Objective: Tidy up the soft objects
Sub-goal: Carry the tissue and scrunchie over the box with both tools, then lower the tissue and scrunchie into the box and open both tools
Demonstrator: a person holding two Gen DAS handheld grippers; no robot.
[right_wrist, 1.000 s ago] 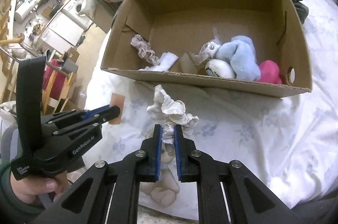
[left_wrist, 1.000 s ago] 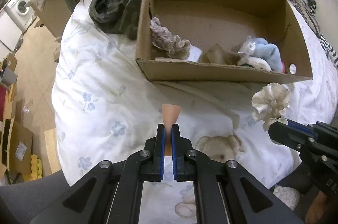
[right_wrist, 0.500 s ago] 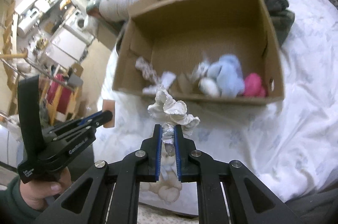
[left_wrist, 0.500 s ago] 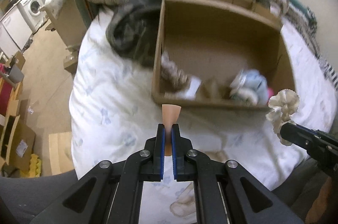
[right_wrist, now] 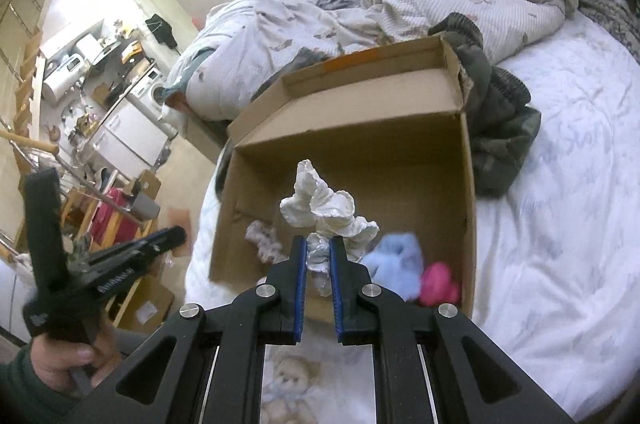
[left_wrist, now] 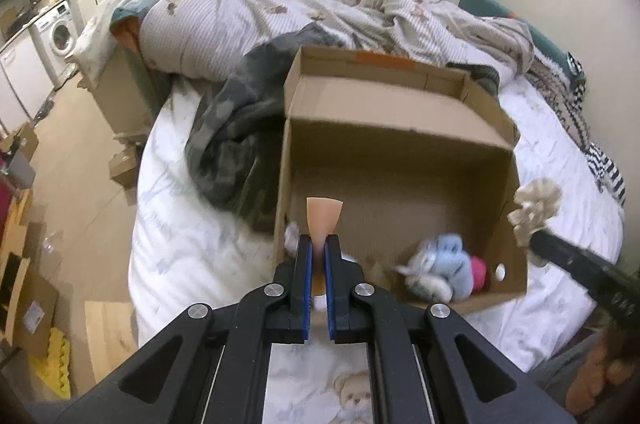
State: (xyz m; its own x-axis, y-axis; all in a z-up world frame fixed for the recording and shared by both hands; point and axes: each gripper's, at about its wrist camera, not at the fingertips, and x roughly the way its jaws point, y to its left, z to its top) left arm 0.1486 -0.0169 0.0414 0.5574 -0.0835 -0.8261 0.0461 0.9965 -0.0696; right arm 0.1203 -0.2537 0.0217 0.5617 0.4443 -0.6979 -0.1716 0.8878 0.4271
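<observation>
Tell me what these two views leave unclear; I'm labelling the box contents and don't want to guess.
- Left wrist view: the toys in the cardboard box, blue plush included, are motion-blurred; the left gripper and its peach piece cover the near-left corner.
- Right wrist view: the white scrunchie and the right gripper hide the box's middle; the pink toy is blurred.

The left gripper (left_wrist: 316, 252) points steeply downward, its blue-lined jaws clamped together on a thin peach-coloured piece (left_wrist: 323, 218) that sticks out toward 12 o'clock; the right gripper (right_wrist: 319, 256) also tilts downward, jaws pinched on a crumpled white scrunchie (right_wrist: 324, 210); in the right wrist view, a hand (right_wrist: 66, 360) in a dark green sleeve grips the left tool's handle at 8 o'clock.
</observation>
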